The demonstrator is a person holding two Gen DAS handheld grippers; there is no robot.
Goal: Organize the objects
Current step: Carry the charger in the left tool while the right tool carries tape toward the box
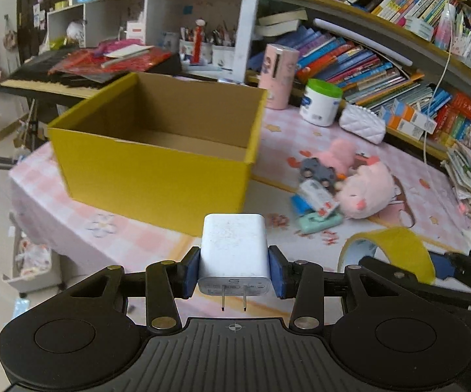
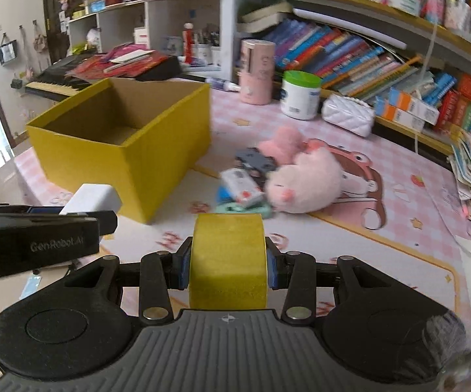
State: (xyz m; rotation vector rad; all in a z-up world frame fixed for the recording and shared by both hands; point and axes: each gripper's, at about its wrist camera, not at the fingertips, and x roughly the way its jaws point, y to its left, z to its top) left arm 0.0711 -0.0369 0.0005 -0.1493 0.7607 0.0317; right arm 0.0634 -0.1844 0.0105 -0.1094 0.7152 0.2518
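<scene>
Pinching a white charger plug (image 1: 233, 251) between the blue pads (image 1: 191, 272) of the left gripper (image 1: 234, 272), prongs pointing back toward the camera, held above the near edge of the pink checked tablecloth (image 1: 300, 130). Clamped likewise in the right gripper (image 2: 228, 268): a roll of yellow tape (image 2: 228, 259), pads (image 2: 183, 269) pressed against its two flat sides (roll standing on edge).

Going left to right over the surface: yellow cardboard box (image 1: 157, 163) at the left edge, open-topped, bare brown floor showing, nothing visible inside. Beside its right wall, well apart from both grippers, a small heap near the middle: grey toy piece (image 1: 317, 170), white packet with red marks (image 1: 318, 197), teal item (image 1: 320, 222) underneath, all touching a pink plush toy (image 1: 366, 192). No obstacle visible between charger and box.

Along the far edge: pink cylindrical holder (image 1: 277, 75), white tub with green lid (image 1: 321, 103), white quilted purse (image 1: 362, 122).

Beyond the surface: keyboard piano (image 1: 52, 78) heaped with red papers at far left, white cubby shelves behind it, crowded bookshelves (image 1: 366, 55) filling the right side, stacked papers at the right edge.
</scene>
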